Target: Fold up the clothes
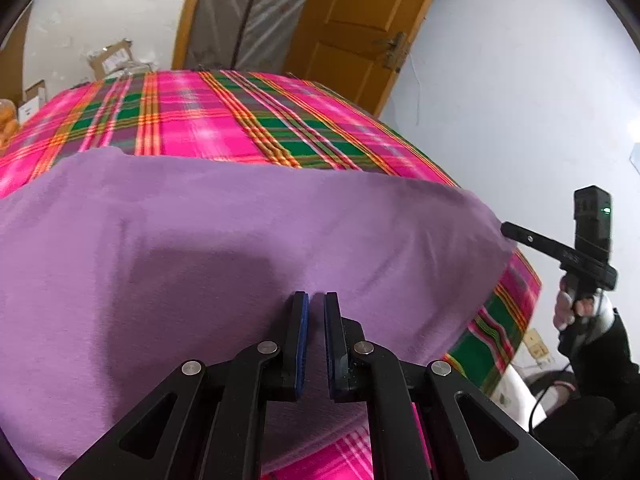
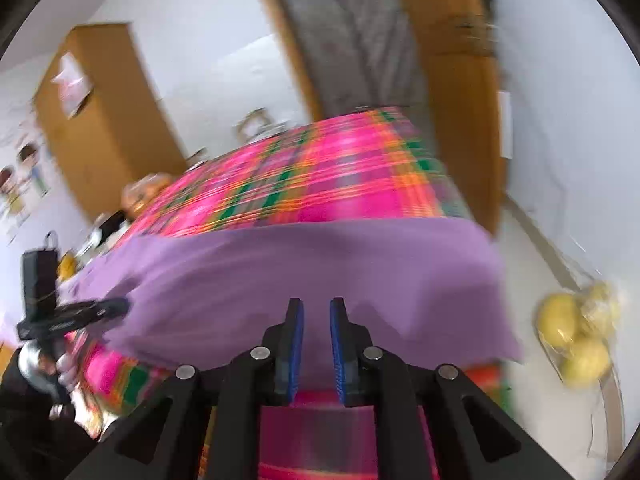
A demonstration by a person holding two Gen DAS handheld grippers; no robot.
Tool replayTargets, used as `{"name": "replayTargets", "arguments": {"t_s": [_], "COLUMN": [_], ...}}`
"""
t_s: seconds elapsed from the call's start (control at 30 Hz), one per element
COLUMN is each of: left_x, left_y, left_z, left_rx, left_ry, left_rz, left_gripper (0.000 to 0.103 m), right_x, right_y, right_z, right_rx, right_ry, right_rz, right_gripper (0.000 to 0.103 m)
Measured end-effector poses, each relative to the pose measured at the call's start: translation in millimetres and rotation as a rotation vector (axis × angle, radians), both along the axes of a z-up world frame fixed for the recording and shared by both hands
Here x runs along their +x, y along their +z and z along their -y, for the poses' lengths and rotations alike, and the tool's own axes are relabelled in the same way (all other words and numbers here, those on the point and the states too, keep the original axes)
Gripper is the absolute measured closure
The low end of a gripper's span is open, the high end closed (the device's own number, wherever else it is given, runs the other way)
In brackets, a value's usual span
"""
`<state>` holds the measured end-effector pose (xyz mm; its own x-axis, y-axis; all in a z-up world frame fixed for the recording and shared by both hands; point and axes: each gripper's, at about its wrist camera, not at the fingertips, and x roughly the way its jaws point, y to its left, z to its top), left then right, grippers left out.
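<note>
A purple garment [image 1: 240,240] lies spread over a bed with a pink and green plaid sheet [image 1: 224,120]. In the left wrist view my left gripper [image 1: 316,300] is shut on the garment's near edge, and purple cloth fills the narrow slit between its blue pads. The right gripper [image 1: 508,232] meets the garment's right corner, held by a hand [image 1: 568,308]. In the blurred right wrist view the right gripper [image 2: 317,304] is shut on the purple garment [image 2: 320,264], whose right corner hangs out past the bed edge. The left gripper [image 2: 120,306] touches the cloth's left edge.
A wooden door [image 1: 360,20] and a grey curtain stand behind the bed, with cardboard boxes [image 1: 112,58] at the back left. A bag of yellow fruit [image 2: 576,336] lies on the floor to the right. A wooden cupboard [image 2: 100,120] stands against the left wall.
</note>
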<state>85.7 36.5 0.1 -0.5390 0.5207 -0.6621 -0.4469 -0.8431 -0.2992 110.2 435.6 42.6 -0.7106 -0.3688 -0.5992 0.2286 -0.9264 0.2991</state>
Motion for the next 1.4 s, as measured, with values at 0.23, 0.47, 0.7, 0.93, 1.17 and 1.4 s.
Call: {"name": "replayTargets", "arguments": {"t_s": [0.23,0.47,0.7,0.93,1.17,1.4], "left_x": [-6,-7,-5,39,56,56], "left_y": [-2,-7,-6,-2,-7,-9], "left_z": [29,38,32,12,4,76], "left_rx": [0.016,0.033,0.014,0.005,-0.033,0.025], "left_ry": [0.108,0.124,0.124,-0.004,-0.065,0.140], "left_rz": [-0.010,-0.020,-0.032,-0.072,-0.107,-0.093], "left_gripper": [0.095,0.095,0.095,0.095,0.094,0.094], "right_x": [-47,-64,0,49,41,31], "right_y": [-10,-9,-7,-17,-20,-8], "right_z": [-44,-83,38,97,135,131], "right_rx": [-0.064,-0.088,0.028,0.258,0.257,0.258], "right_ry": [-0.214,-0.388,0.033,0.197,0.287,0.293], "right_rz": [0.088,0.106,-0.008,-0.127,-0.145,-0.084], "right_gripper": [0.092,0.085,0.085,0.082,0.081,0.081]}}
